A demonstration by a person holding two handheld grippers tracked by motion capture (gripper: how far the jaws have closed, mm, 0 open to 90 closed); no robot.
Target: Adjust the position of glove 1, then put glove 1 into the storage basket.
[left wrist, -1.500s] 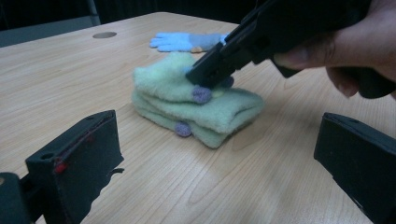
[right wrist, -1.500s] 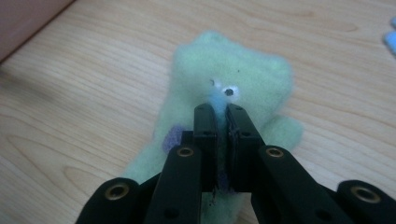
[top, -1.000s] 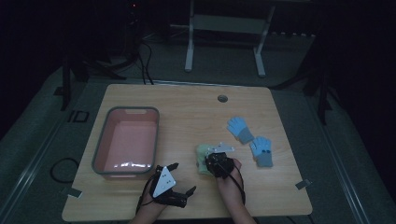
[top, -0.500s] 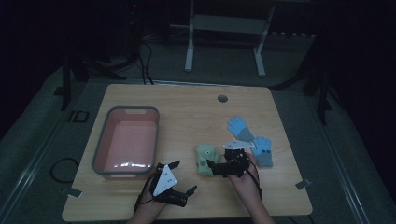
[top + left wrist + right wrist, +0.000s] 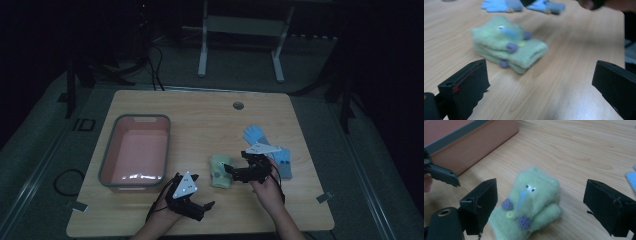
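Mittens [image 5: 220, 171], green and stacked as a folded pair, lie on the table [image 5: 200, 115] between the pink bin [image 5: 111, 165] and the blue gloves [image 5: 270, 150], and nobody has hold of them. The right gripper [image 5: 231, 173] hangs just beside them, its jaws having just been opening, now spread wide to either side of the pair with the pads clear of the wool. The left gripper [image 5: 204, 206] waits near the table's front edge, jaws also wide apart and bare, pointed at the mittens from a little way off. This reads as the gap between setting the pair down and picking it up for the bin, which stands bare inside. Next move, I'd judge: one gripper must come down over both layers, pinch them together so the stack does not split, then carry it across to the bin.
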